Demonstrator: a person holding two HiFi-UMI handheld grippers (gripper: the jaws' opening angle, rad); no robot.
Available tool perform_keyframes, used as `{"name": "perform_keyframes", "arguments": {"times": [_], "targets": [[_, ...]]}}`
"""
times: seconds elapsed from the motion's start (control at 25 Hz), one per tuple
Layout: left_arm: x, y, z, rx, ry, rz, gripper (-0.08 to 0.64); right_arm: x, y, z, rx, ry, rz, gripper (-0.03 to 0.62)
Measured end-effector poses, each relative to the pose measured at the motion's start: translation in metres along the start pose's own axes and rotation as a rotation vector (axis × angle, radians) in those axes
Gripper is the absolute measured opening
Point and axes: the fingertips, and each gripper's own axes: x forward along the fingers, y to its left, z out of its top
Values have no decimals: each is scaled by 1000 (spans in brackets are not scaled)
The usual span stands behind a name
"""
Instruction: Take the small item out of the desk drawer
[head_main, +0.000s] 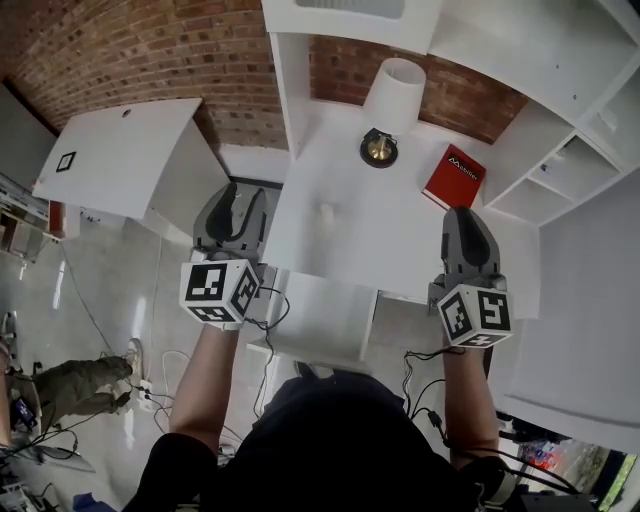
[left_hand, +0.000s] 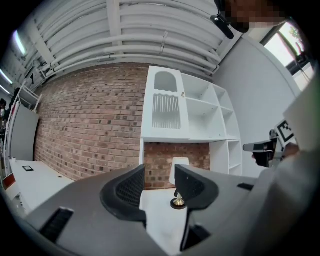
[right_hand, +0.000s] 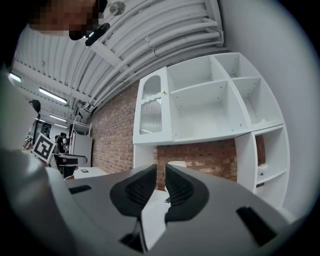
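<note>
The white desk (head_main: 400, 235) lies below me, and its drawer (head_main: 322, 318) stands pulled out at the front edge; I see nothing in the part of it that shows. A small pale item (head_main: 325, 213) stands on the desk top. My left gripper (head_main: 240, 208) hovers off the desk's left edge, open, with nothing between its jaws (left_hand: 159, 179). Over the desk's right front part is my right gripper (head_main: 466, 228). Only a narrow gap separates its jaws and nothing is in it (right_hand: 161, 181).
A white lamp (head_main: 393, 98) with a brass base and a red book (head_main: 453, 176) are at the back of the desk. White shelves (head_main: 560, 165) rise at the right, a second white table (head_main: 120, 155) at the left. Cables (head_main: 265, 330) hang by the drawer.
</note>
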Motion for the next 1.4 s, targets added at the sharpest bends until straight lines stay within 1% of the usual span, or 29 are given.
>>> {"name": "perform_keyframes", "arguments": {"times": [0.36, 0.76, 1.2, 1.4], "targets": [[-16, -2, 16, 4, -29, -11, 187, -7, 13, 16, -18, -26, 12, 51], [-21, 4, 18, 6, -36, 6, 187, -10, 16, 21, -32, -33, 23, 46], [-22, 0, 15, 6, -26, 4, 187, -13, 15, 18, -28, -25, 23, 40], [-21, 2, 20, 8, -33, 5, 187, -12, 14, 22, -31, -31, 22, 40]]}}
